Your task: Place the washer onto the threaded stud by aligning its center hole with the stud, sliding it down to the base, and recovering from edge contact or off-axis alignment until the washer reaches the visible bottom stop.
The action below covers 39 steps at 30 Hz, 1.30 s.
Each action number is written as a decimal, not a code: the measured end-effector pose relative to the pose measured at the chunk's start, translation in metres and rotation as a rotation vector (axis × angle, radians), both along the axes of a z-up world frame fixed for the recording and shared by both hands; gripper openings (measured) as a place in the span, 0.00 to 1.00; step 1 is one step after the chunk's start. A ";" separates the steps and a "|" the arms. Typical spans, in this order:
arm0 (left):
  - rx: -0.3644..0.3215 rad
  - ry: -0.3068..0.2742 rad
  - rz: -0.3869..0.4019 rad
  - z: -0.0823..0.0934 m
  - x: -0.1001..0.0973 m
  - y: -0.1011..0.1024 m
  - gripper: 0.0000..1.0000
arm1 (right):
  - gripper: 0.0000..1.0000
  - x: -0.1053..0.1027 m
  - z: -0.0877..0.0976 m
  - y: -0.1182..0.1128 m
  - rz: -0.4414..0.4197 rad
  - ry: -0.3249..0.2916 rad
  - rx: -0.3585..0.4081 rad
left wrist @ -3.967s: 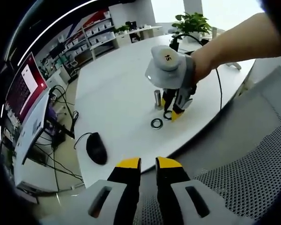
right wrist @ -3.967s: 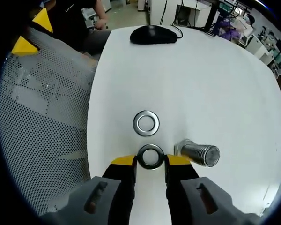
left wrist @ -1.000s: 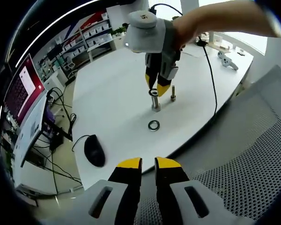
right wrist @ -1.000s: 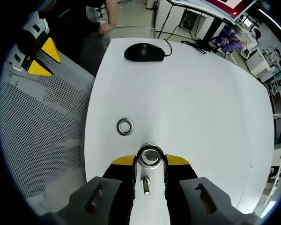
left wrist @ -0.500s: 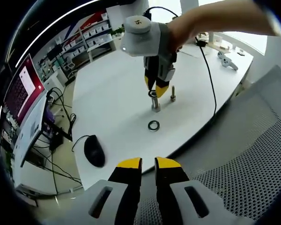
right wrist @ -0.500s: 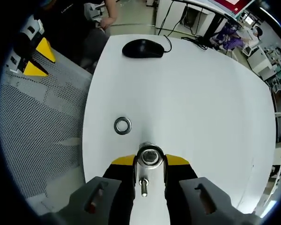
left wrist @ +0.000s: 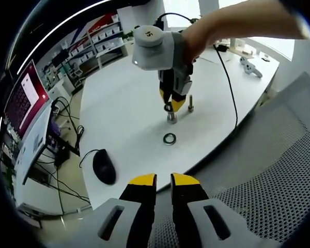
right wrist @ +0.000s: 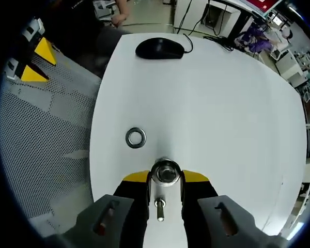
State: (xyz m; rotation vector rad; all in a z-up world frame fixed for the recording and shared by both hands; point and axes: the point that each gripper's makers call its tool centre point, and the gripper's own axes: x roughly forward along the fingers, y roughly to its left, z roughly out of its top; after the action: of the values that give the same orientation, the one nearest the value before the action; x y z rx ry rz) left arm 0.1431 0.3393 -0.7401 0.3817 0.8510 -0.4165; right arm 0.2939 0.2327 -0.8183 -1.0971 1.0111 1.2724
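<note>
On a white table [right wrist: 222,113], the right gripper [right wrist: 165,178] pinches a washer [right wrist: 166,171] between its yellow tips, holding it over the top of the upright stud [left wrist: 172,118]. In the left gripper view the right gripper [left wrist: 173,106] hangs straight above the stud, the washer at the stud's upper end, well short of the base. Whether the hole has caught the stud's tip cannot be told. A second washer [right wrist: 136,137] lies flat nearby, and a small bolt [left wrist: 190,104] stands just beside the stud. The left gripper [left wrist: 163,180] waits off the table over a mesh chair [left wrist: 258,170], its tips pressed nearly together and empty. Lining up looks done or nearly so; sliding down remains.
</note>
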 end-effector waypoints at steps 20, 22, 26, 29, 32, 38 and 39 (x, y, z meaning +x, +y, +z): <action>-0.002 0.001 0.002 0.000 -0.001 0.000 0.08 | 0.23 0.001 -0.033 0.000 0.002 0.024 -0.055; -0.001 0.003 0.001 0.000 -0.001 0.000 0.09 | 0.23 0.000 -0.033 0.000 0.000 0.023 -0.059; -0.001 0.004 -0.001 -0.001 -0.001 0.000 0.08 | 0.23 -0.002 -0.035 0.000 -0.004 0.026 -0.065; -0.003 0.003 -0.003 -0.001 -0.001 -0.001 0.08 | 0.23 -0.003 -0.038 0.000 -0.005 0.021 -0.071; -0.003 0.002 -0.004 -0.001 0.000 -0.001 0.08 | 0.23 0.001 -0.040 0.001 -0.015 0.030 -0.076; -0.005 -0.001 -0.002 0.000 0.000 -0.001 0.08 | 0.23 0.003 -0.041 0.000 -0.027 0.035 -0.076; -0.005 -0.002 -0.001 0.000 0.000 -0.001 0.08 | 0.23 0.004 -0.041 0.000 -0.027 0.035 -0.077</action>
State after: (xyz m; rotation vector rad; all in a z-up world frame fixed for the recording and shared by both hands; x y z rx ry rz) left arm 0.1432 0.3380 -0.7403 0.3780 0.8481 -0.4195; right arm 0.2976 0.2329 -0.8591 -1.1194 1.1051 1.2432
